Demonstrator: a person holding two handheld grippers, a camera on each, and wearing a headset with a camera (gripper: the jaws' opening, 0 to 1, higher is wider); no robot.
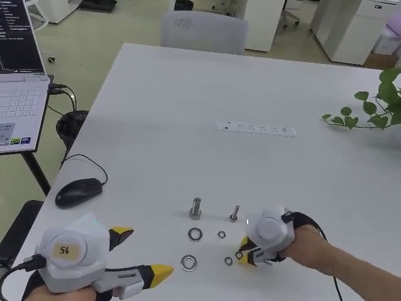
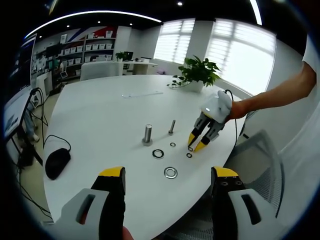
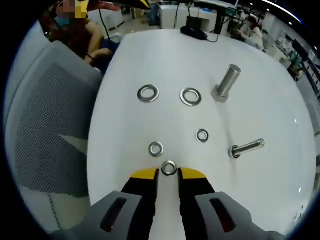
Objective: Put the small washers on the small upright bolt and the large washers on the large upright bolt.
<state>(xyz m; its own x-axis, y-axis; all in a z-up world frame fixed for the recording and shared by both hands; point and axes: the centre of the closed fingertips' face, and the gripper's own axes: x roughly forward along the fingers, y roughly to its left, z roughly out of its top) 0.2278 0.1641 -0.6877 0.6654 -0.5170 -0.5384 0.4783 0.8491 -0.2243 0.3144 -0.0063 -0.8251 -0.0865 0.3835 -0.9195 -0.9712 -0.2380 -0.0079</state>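
Where the white surface (image 1: 188,94) comes nearest the person, we see both tongs and all of the task's parts. The left tongs (image 1: 141,252) sit at the near-left edge, spread wide and holding nothing. The right tongs (image 1: 243,252) are lowered to the surface at the near right, held by a hand (image 1: 307,244). Their gap is narrow, and the first small washer (image 3: 169,168) lies flat between the yellow tips. We cannot tell whether the pads press on it or merely flank it.

The second small washer (image 3: 156,148) lies just beyond those tips, apart from the first. The third small washer (image 3: 202,135) lies farther out, near the foot of the small bolt (image 1: 234,214). This bolt stands upright on its head. The large bolt (image 1: 195,208) stands upright on its head too, just to the left of the small one in the head view.

The far large washer (image 1: 195,234) lies flat just in front of the large bolt. The near large washer (image 1: 188,262) lies closer to the person, between the two tongs. All five washers rest on the surface, none touching another.

Farther back we note a white power strip (image 1: 255,128) near the middle of the surface. A black mouse (image 1: 78,192) with its cable lies at the left edge, and a leafy plant (image 1: 376,106) stands at the right. An open laptop (image 1: 15,94) stands on a separate stand to the left, and a grey chair (image 1: 202,31) is at the far side.
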